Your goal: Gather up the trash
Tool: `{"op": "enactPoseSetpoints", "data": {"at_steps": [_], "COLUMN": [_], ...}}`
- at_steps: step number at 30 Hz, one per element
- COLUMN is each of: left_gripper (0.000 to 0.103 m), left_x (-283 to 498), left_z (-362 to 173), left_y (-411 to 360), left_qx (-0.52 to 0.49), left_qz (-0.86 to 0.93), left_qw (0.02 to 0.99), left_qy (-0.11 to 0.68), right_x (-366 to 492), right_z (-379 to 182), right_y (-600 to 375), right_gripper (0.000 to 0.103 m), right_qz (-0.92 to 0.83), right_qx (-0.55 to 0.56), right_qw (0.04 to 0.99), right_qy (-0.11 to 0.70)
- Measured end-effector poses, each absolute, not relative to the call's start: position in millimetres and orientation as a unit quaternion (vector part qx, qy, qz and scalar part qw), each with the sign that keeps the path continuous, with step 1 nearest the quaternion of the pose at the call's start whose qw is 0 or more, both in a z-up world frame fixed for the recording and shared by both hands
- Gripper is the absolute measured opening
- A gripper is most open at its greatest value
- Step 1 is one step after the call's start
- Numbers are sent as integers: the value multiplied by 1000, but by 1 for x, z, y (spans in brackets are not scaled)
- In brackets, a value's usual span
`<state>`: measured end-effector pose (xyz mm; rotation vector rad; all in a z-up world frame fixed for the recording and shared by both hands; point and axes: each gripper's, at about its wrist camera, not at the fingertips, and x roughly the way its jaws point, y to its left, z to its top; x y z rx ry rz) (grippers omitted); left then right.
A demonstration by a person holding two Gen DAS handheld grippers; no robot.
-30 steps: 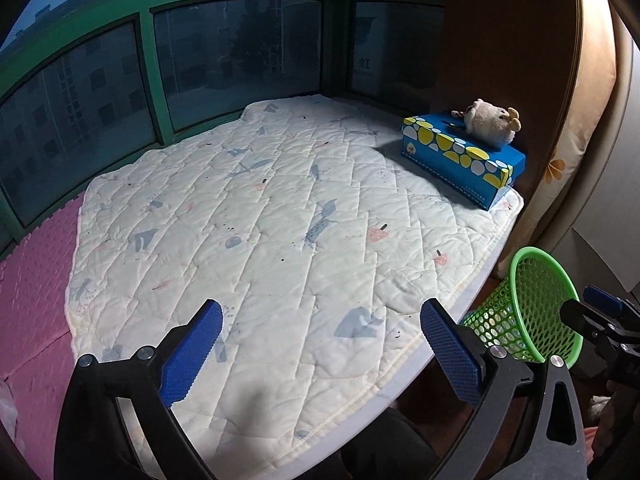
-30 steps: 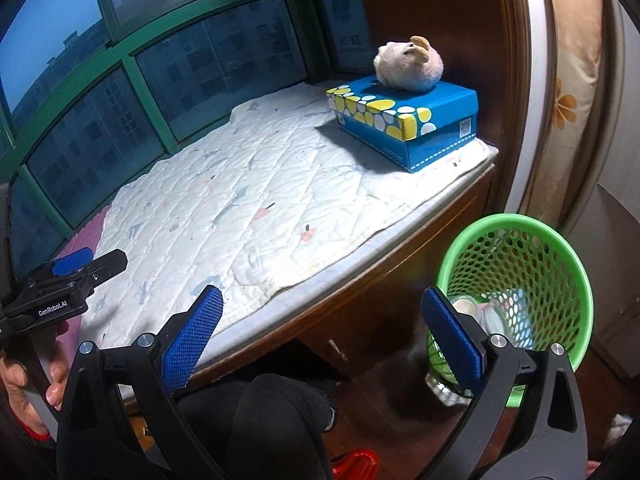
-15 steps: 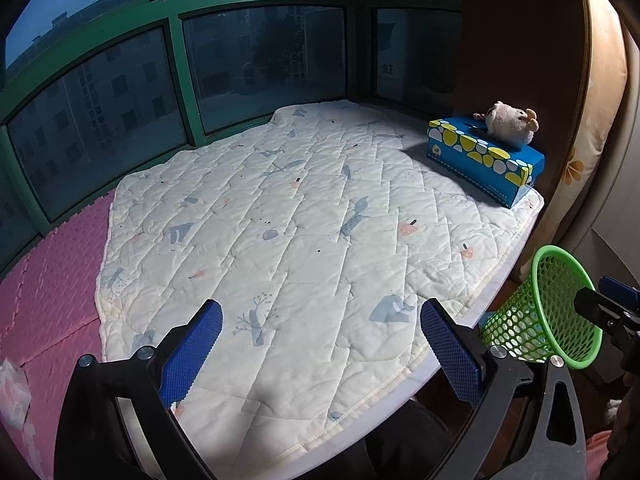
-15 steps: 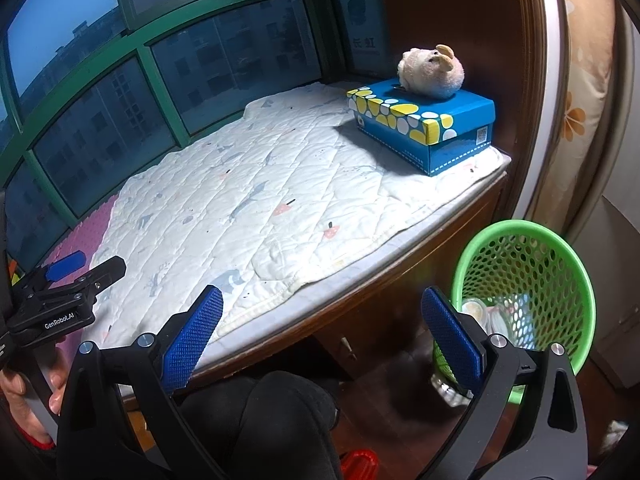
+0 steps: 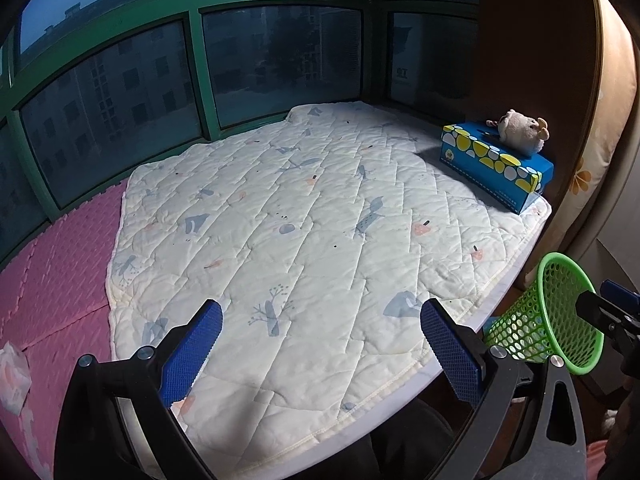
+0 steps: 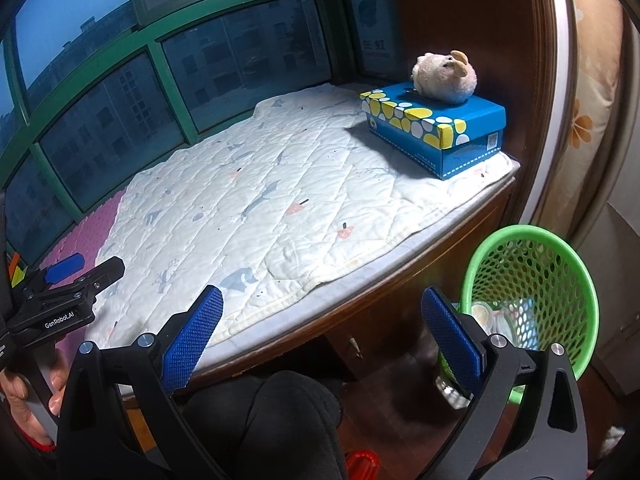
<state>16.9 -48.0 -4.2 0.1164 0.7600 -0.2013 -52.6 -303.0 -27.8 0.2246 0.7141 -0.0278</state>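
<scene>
Fingers (image 5: 192, 354) of both grippers spread, empty.

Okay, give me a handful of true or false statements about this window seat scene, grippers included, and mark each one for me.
1. The plush toy sits on top of the blue tissue box. True.
2. The green basket stands on the quilt. False: it is down beside the seat, below the quilt's edge.
3. The left gripper is open and holds nothing. True.
4. The right gripper is shut on a wrapper. False: its jaws are wide apart and hold nothing.
5. The green basket is bare inside. False: some items already lie in its bottom.
6. A small crumpled white piece lies on the pink mat, left of the quilt. True.
</scene>
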Motion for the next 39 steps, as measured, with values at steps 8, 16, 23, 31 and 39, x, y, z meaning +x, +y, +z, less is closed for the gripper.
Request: {"op": "enactPoseSetpoints", "data": {"at_steps": [8,16,23,31,39], "left_gripper": [96,96,96,96,96], "left_x": [17,16,17,17,16], "left_z": [-6,-5,-4,-5,-5], "left_y": [-43,-41,-41,-41,-41], "left_qx": [50,47,49,52,50], "left_qz": [-91,-86,-83,-79,-78], "left_qw": [921,922,922,923,923], "left_qy": [376,375,374,373,372], "right_x": [-52,-50,-50,-49,-48], "right_z": [-27,-28,-29,-30,-31], "right_y": [-298,-296,-296,-293,-292], "right_gripper": [98,98,98,98,98], "right_qz": [-8,-6,-4,-2,1], "right_qx": [106,107,108,108,108], "right_qw": [931,931,930,929,929], "right_qy": [349,350,351,353,354]}}
